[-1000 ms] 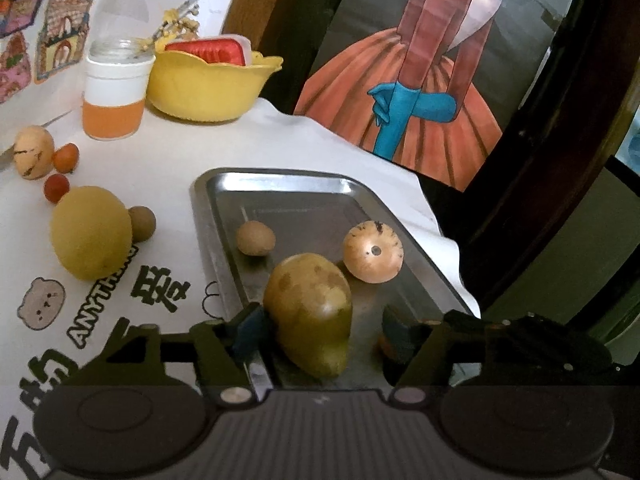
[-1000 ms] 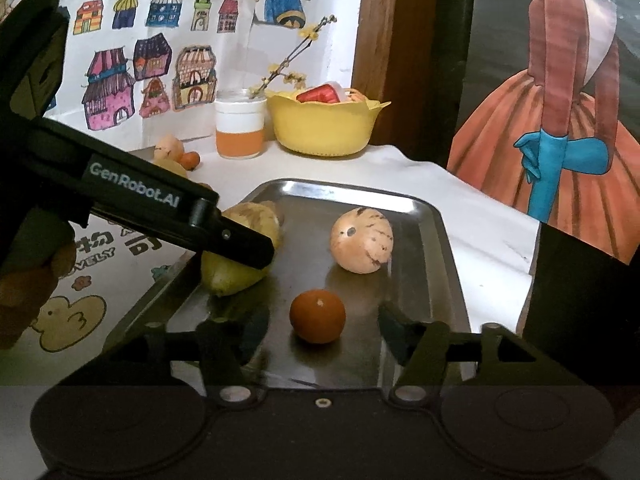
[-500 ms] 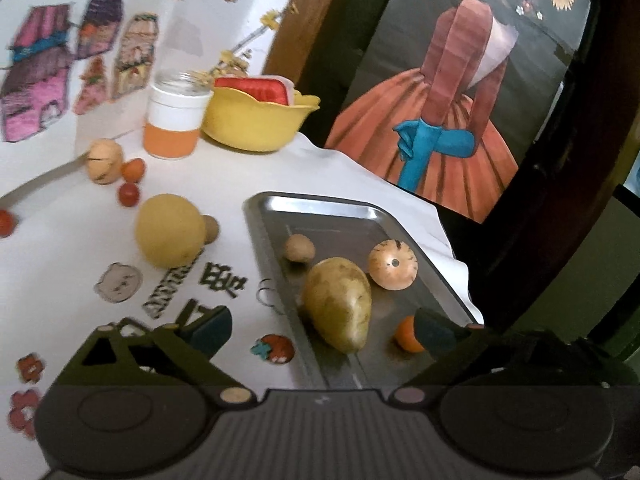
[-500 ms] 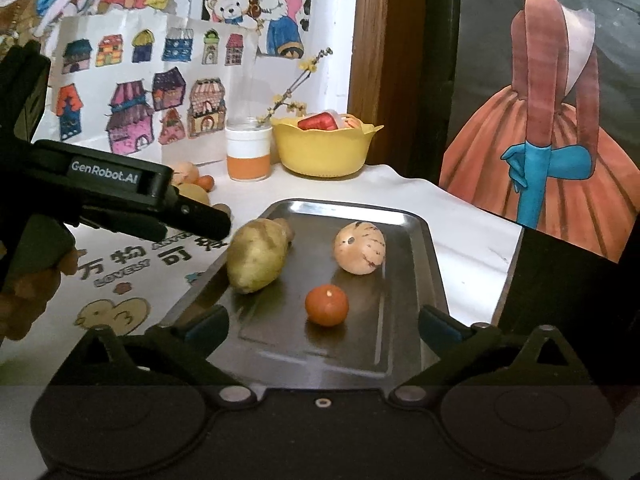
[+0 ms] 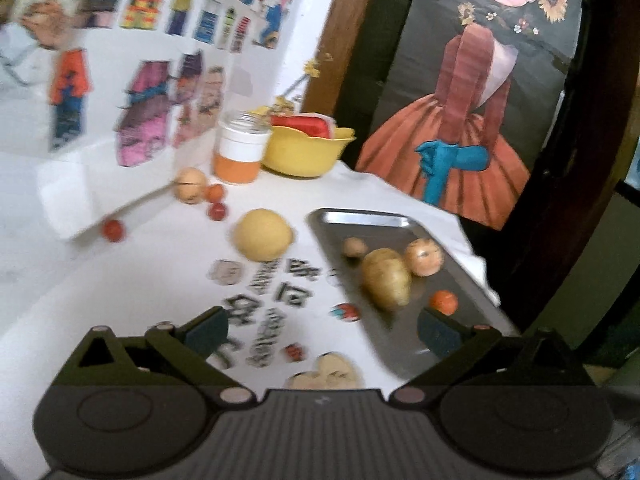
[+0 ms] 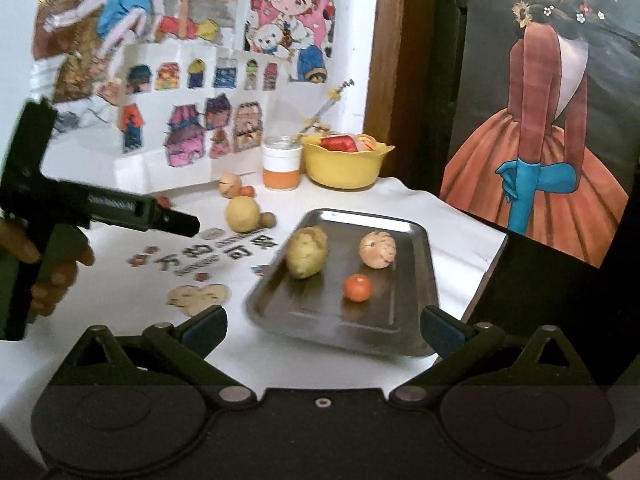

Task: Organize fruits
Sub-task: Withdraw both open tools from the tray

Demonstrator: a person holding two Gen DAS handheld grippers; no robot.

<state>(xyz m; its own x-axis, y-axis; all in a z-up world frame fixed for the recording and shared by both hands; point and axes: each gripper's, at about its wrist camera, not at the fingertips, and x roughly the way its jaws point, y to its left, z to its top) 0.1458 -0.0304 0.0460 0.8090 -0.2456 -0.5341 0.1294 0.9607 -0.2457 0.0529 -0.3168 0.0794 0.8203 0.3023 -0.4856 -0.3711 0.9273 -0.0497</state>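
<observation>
On the white printed tablecloth [image 6: 120, 360] sits a metal tray [image 6: 416, 280], the largest thing among the fruit, close to the table's right edge. Both grippers hang above the cloth with jaws spread wide and nothing between them: the left gripper [image 5: 322, 330] over the printed characters to the left of the tray, the right gripper [image 6: 322, 330] over the tray's near edge. From the right wrist view the left gripper appears as a black tool held in a hand [image 6: 48, 276] at the far left, well apart from the tray.

Inside the tray lie four pieces, none touching the grippers: a large yellow-brown pear [image 6: 306, 251] toward the left side, a pale striped round fruit [image 6: 377, 249] to its right, a small orange tangerine [image 6: 357, 287] nearer the front, and a little brown fruit [image 5: 354, 246] behind the pear.

Outside the tray, a big yellow round fruit [image 5: 262, 234] rests on the cloth with a small brown fruit [image 6: 268, 220] touching its side. Farther back stand a yellow bowl [image 6: 344, 166] and an orange-and-white jar [image 6: 281, 164], side by side. Near the jar sit another pale striped fruit [image 5: 191, 185] and three small red-orange fruits [image 5: 217, 211].
</observation>
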